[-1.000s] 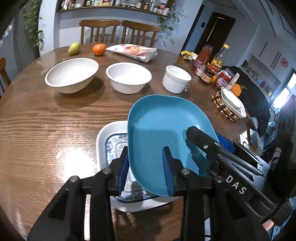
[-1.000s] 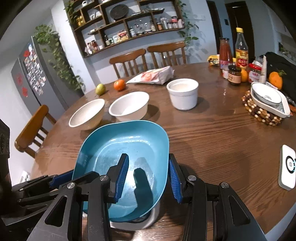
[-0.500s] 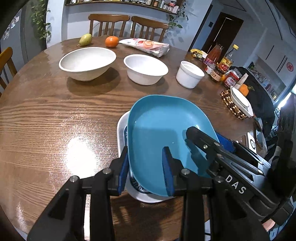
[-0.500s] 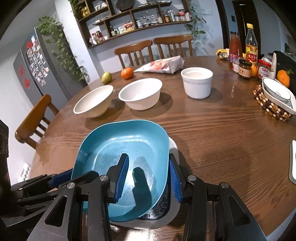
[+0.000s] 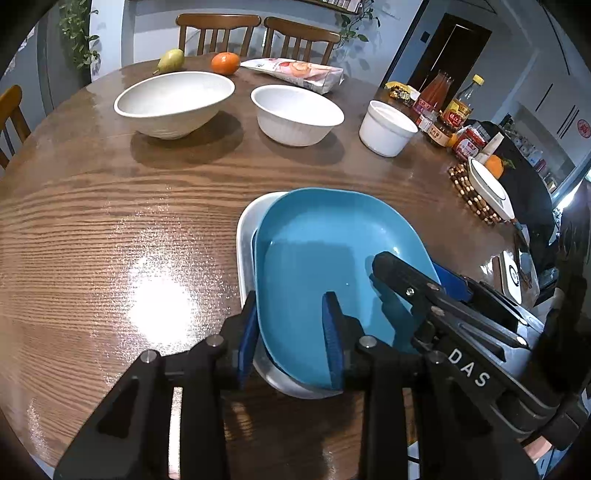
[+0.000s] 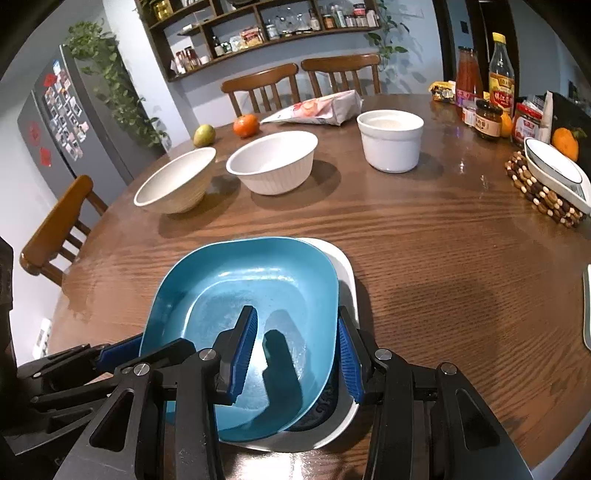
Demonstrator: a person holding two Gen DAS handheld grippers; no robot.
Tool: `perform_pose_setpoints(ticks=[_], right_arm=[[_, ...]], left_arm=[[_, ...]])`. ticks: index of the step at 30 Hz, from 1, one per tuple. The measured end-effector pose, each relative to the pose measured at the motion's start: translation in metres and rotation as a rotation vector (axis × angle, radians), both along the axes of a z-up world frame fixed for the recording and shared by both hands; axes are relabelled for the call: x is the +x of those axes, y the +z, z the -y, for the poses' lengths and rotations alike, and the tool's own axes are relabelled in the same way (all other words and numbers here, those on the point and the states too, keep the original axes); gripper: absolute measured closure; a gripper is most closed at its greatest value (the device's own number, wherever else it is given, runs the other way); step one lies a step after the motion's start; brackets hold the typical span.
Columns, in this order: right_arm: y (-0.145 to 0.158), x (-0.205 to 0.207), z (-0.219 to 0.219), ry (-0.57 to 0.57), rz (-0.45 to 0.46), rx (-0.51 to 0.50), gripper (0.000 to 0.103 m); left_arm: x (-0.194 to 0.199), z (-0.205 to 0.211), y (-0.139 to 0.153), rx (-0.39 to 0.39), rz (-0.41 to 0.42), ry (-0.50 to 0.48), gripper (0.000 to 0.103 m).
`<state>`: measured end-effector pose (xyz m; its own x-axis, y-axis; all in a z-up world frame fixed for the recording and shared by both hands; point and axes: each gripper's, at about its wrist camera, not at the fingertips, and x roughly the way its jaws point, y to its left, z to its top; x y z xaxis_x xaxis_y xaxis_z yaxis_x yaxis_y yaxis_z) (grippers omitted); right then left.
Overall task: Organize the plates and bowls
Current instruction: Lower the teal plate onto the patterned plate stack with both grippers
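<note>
I'm looking across a round wooden table (image 5: 92,229) with two chairs (image 6: 299,83) at its far side and a shelf (image 6: 258,33) of jars on the wall behind. On my side of it a blue dish (image 5: 332,266) sits over a white plate (image 5: 245,236), whose rim shows along the dish's left edge from the left wrist view and along its right edge from the right wrist view (image 6: 347,273); I can't tell whether the dish rests fully on the plate.

My left gripper (image 5: 290,339) grips the near rim of the dish, one blue pad outside the wall and one inside. Its jaws have just been closing a little, with that rim between them. My right gripper (image 6: 295,354) is clamped on the dish's rim on the other side, again one pad inside and one outside. From the left camera I also see the right gripper's arm reaching in over the dish.

Farther back stand three white vessels in a row: a wide bowl (image 5: 173,103), a ribbed bowl (image 5: 297,114) and a straight cup (image 5: 386,127), each apart from the next. Behind them lie a pear (image 5: 170,59), an orange (image 5: 225,62) and a snack bag (image 5: 295,72). To the right are bottles (image 6: 484,81) and a small dish on a beaded mat (image 6: 543,192).
</note>
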<state>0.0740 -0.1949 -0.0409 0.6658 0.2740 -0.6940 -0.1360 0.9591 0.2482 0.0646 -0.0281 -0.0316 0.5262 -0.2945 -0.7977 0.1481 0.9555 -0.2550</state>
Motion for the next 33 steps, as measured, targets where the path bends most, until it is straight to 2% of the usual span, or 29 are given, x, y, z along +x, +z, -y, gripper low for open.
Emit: perform_pose_setpoints(ticks=[18,33], right_arm=[[-0.006,0.0028,0.0019,-0.009,-0.011,-0.014,0.058],[-0.0062,0.004,0.0028,-0.01,-0.017,-0.011,0.058]], left_arm=[[0.0026,0.0019,-0.0052,0.008,-0.02,-0.007,0.075],[0.0041,-0.0006,-0.0047,-0.024,-0.05,-0.003,0.072]])
